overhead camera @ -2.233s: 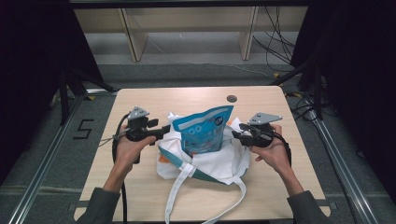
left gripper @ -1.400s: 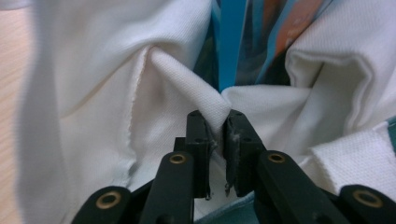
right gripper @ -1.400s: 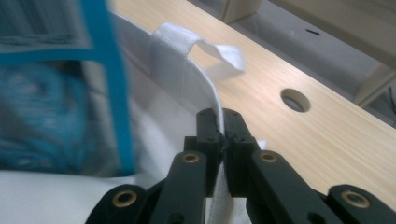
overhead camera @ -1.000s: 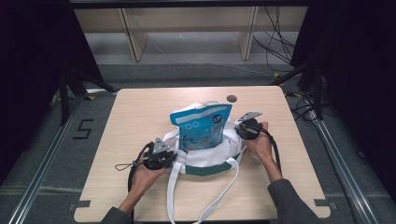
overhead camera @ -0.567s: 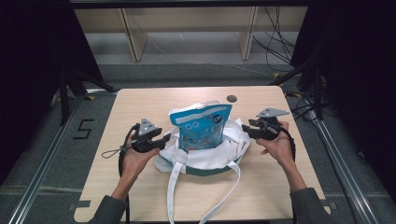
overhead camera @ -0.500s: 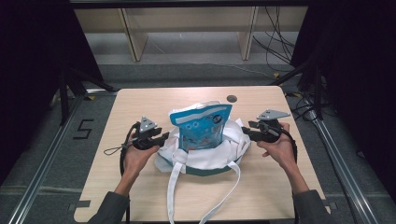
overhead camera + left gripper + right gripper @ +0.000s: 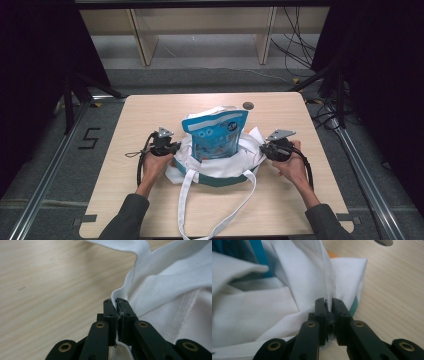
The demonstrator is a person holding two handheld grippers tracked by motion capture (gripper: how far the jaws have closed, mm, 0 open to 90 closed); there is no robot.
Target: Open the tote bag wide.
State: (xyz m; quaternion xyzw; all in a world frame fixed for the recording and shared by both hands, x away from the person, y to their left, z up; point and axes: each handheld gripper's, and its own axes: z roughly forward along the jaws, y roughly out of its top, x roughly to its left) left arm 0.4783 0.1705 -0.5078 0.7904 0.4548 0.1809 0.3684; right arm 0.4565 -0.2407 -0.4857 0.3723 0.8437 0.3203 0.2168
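Centred on the wooden table, a white tote bag holding an upright blue pouch is gripped: left gripper and right gripper, jaws just closed, are clamped on its opposite fabric edges.

Right gripper pinching a fold of white bag, jaws just closed; wooden table beneath.

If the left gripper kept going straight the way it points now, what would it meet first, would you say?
The left gripper is already shut on the white bag's edge; pushing on, it would likely press through that cloth into the blue pouch standing inside, though depth is hard to judge.
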